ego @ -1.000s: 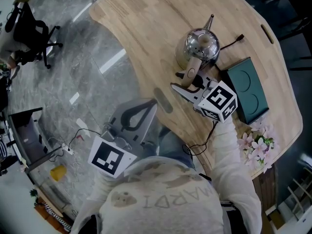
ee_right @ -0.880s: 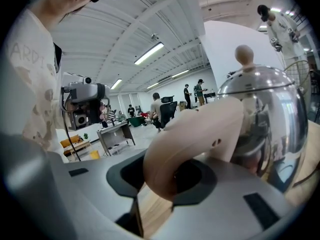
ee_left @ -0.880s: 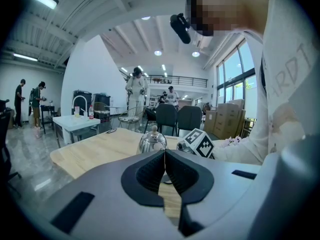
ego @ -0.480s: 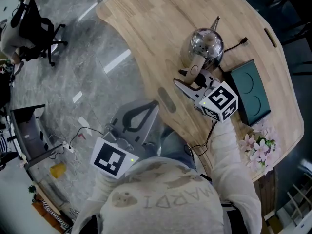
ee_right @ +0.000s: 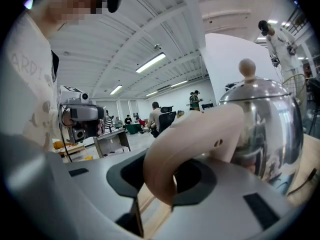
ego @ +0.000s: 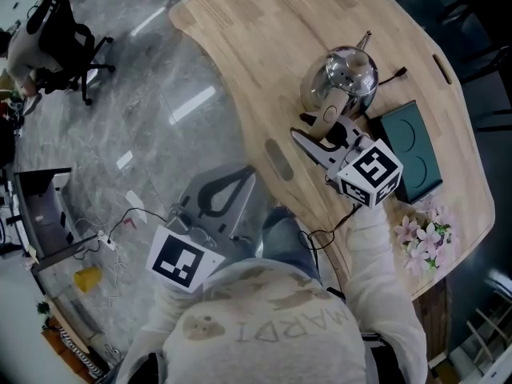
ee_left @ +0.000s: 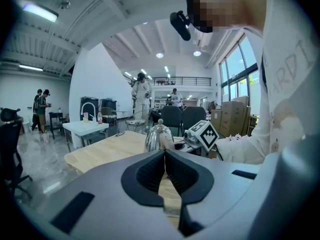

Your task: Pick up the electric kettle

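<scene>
The electric kettle point(ego: 350, 69) is shiny steel with a thin spout and a beige handle point(ego: 326, 112). It is at the middle right of the wooden table point(ego: 264, 38). My right gripper point(ego: 320, 133) has just been closing and is now shut on that handle. In the right gripper view the handle point(ee_right: 192, 144) fills the gap between the dark pads, and the kettle body point(ee_right: 262, 119) rises just beyond them. My left gripper point(ego: 250, 174) hangs off the table's near edge, shut and empty. Along its jaws point(ee_left: 165, 166) the kettle point(ee_left: 156, 137) shows farther off.
A dark green base plate point(ego: 410, 150) lies right of the kettle, with a black cable point(ego: 392, 75) behind it. Pink flowers point(ego: 420, 240) sit at the table's right edge. An office chair point(ego: 68, 34) stands on the grey floor at far left. People stand far back in the room.
The right gripper's jaws have closed onto the handle, and gripper and kettle have risen a little, nearer the green plate. The left gripper has shifted slightly.
</scene>
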`<state>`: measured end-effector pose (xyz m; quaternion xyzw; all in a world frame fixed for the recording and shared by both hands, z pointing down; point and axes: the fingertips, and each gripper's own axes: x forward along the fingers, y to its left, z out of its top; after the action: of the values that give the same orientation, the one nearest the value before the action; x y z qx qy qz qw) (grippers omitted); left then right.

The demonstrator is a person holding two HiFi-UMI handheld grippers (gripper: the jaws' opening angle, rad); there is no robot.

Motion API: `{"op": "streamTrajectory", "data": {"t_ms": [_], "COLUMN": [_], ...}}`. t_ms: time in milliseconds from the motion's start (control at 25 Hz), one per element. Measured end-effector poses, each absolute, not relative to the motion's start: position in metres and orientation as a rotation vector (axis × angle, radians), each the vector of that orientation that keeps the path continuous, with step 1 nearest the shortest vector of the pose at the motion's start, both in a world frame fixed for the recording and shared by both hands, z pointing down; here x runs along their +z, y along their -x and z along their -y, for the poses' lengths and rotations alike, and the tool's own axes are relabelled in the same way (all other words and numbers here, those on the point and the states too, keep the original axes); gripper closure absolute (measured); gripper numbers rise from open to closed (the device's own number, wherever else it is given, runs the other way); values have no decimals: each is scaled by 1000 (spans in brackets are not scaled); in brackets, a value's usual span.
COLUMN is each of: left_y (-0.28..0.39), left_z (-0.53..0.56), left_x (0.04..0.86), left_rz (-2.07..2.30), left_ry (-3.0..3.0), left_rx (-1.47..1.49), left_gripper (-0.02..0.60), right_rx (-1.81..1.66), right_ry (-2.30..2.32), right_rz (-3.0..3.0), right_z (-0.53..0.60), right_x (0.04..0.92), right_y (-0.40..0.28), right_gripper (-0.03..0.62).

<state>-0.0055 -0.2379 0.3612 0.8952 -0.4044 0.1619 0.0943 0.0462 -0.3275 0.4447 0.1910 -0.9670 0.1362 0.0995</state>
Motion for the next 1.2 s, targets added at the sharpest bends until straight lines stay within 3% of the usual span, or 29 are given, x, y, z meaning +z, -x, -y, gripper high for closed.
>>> {"op": "streamTrajectory", "data": {"t_ms": [440, 1200], "left_y": [24, 100], "left_z": [173, -23], "left_x": [338, 296], "left_rz": [1159, 1053], "left_ry": [-2738, -2896], "left_rx": [408, 205], "left_gripper": [568, 568], "right_rx": [309, 157], "right_ry": [-661, -871], "right_rz": [2882, 2864], "right_z": [251, 21], "right_x": [394, 314], "right_y": [-34, 27], "right_gripper": [468, 468]}}
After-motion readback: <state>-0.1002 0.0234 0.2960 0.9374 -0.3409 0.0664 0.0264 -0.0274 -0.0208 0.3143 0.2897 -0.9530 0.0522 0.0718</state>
